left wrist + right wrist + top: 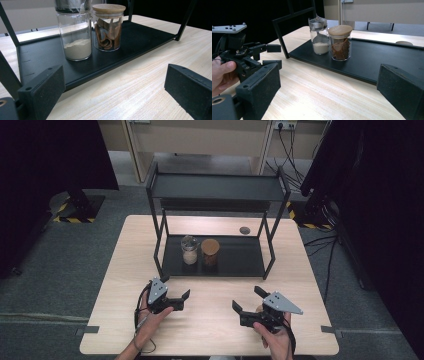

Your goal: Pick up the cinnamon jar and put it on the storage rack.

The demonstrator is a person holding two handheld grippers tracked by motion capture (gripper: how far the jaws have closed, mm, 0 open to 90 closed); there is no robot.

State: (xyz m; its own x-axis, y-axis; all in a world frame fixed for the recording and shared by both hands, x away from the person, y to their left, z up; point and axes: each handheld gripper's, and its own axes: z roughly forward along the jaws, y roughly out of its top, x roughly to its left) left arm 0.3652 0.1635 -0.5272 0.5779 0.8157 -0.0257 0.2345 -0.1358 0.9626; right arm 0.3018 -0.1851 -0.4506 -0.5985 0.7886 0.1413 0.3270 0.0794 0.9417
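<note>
On the bench [210,320], at twelve o'clock from my hands, stands the black rack [215,190]; on its lower shelf the powder jar [189,250] and the cork-lidded jar [210,251] sit side by side. Both my left tool [186,300] and right tool [246,301] gape wide, empty. I judge I'm at the approach; next, reaching forward to a jar.

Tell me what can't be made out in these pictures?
- Powder jar: its top is cut off by the upper edge of the left gripper view.
- Small round thing on the table: too small in the high view to identify.
- Wooden-lidded jar: brown contents too blurred to name.
</note>
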